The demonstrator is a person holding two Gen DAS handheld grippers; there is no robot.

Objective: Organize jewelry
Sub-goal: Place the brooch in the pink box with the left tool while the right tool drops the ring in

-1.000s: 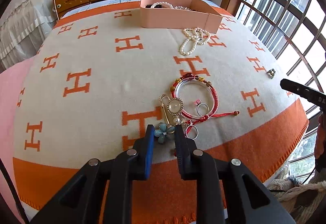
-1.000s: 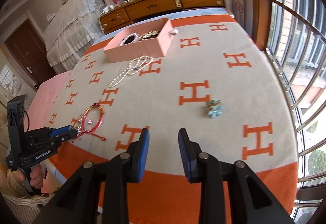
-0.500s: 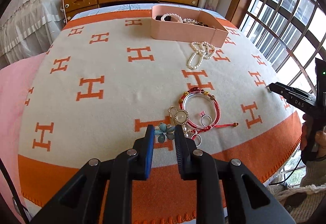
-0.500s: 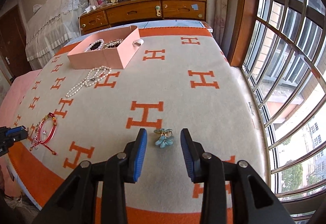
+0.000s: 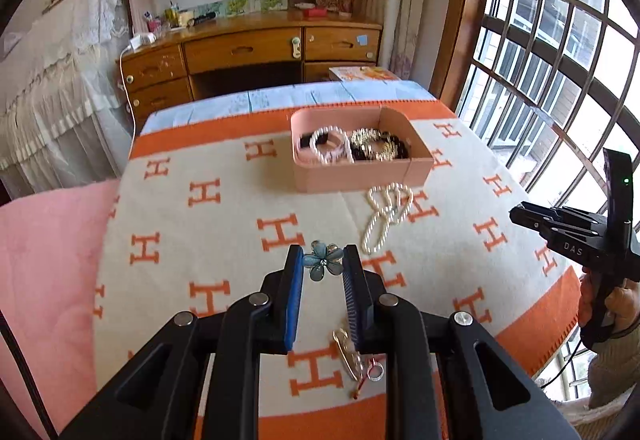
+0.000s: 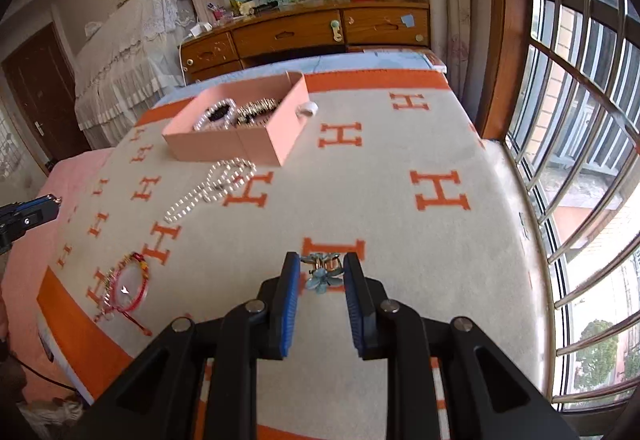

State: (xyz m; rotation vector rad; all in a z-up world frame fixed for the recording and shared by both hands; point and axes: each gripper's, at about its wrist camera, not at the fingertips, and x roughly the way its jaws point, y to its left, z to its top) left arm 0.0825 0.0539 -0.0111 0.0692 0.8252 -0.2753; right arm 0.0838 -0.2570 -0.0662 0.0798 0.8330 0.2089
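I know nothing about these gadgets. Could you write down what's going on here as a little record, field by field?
Surface: cream and orange blanket
Left gripper: jaws shut on a blue flower, held clear of the blanket
Right gripper: jaws have just been closing on a second blue flower, which sits between them
Pink box: open, at the far end, holding pearl and dark beaded pieces
Pearl necklace: loose on the blanket, just in front of the box
Red bracelet: lying near the blanket's orange border
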